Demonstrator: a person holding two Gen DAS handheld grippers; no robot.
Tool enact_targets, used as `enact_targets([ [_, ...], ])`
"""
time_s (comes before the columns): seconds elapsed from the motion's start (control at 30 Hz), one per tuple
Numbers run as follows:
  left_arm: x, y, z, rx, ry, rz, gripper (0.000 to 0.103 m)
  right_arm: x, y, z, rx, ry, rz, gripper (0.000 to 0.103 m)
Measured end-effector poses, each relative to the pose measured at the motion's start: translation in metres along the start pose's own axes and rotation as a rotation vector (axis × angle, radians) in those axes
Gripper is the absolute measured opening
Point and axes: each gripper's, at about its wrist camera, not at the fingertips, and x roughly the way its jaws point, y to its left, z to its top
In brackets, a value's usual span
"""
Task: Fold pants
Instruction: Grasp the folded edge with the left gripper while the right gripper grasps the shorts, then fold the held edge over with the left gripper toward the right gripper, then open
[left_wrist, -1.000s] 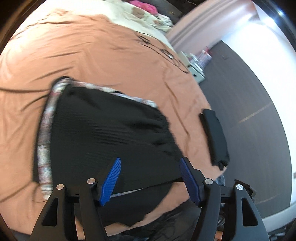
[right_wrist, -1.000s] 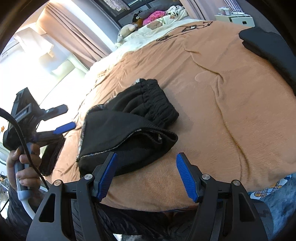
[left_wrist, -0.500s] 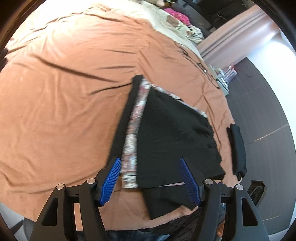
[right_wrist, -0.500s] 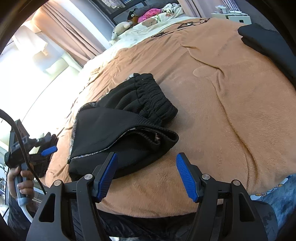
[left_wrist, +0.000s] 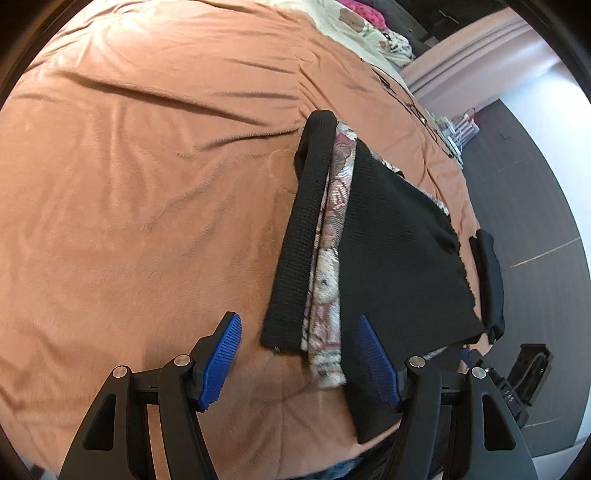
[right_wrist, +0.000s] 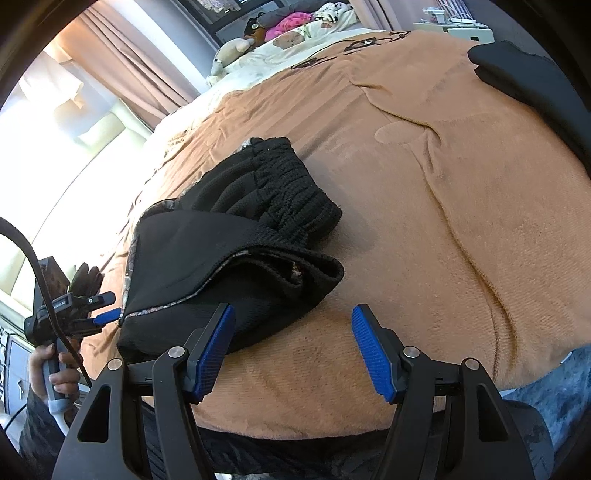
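The black pants lie in a folded heap on the bed, on top of a big brown blanket. The left gripper hangs over the near edge of the pants with its blue pads wide apart and nothing pressed between them. A long black band of the pants and a strip of flowery lining run straight ahead of this gripper, and their near ends sit between its two fingers, but the pads do not touch the cloth. The right gripper is also wide apart and holds nothing. The pants lie just ahead of it and to its left, with the stretchy waistband farther away, and its left pad is in front of the near edge of the heap. Bare blanket shows between its fingers and off to its right. Far to its left, a hand holds the handle of the left gripper beside the heap. Another dark folded cloth lies at the bed's edge, to the right of the left gripper. Soft toys sit far ahead at the head of the bed.
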Motion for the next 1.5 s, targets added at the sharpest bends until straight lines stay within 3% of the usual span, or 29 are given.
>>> enact_targets([
  [0.3, 0.020, 0.002, 0.013, 0.045, 0.030, -0.056, 0.067, -0.001, -0.008, 0.005, 0.016, -0.012, 0.000, 0.065],
  [0.37, 0.021, 0.001, 0.012, 0.066, 0.036, -0.082, 0.062, 0.000, -0.011, 0.006, 0.021, -0.015, 0.009, 0.065],
  [0.57, 0.029, 0.001, 0.014, 0.066, 0.068, -0.087, 0.031, 0.006, -0.013, 0.007, 0.005, -0.012, 0.027, 0.065],
  [0.63, 0.026, 0.000, 0.015, 0.052, 0.070, -0.101, 0.014, 0.008, -0.014, 0.006, 0.001, -0.010, 0.041, 0.065],
  [0.7, 0.019, -0.004, 0.014, 0.057, 0.058, -0.103, 0.012, 0.008, -0.012, 0.005, -0.004, -0.012, 0.043, 0.062],
  [0.77, 0.013, -0.009, 0.016, 0.066, 0.050, -0.101, 0.009, 0.009, -0.010, 0.006, -0.016, -0.012, 0.049, 0.044],
  [0.83, 0.004, -0.015, 0.019, 0.069, 0.034, -0.116, 0.008, 0.011, -0.011, 0.006, -0.021, 0.001, 0.055, 0.019],
  [0.9, -0.005, -0.022, 0.023, 0.075, 0.016, -0.123, 0.008, 0.011, -0.013, 0.005, -0.018, 0.002, 0.054, 0.012],
  [1.17, -0.028, -0.061, 0.061, 0.122, -0.052, -0.143, 0.008, 0.007, -0.016, 0.001, -0.015, -0.018, 0.083, 0.006],
  [1.5, -0.017, -0.107, 0.125, 0.143, -0.096, -0.174, 0.008, 0.003, -0.016, -0.002, -0.017, -0.027, 0.100, 0.005],
])
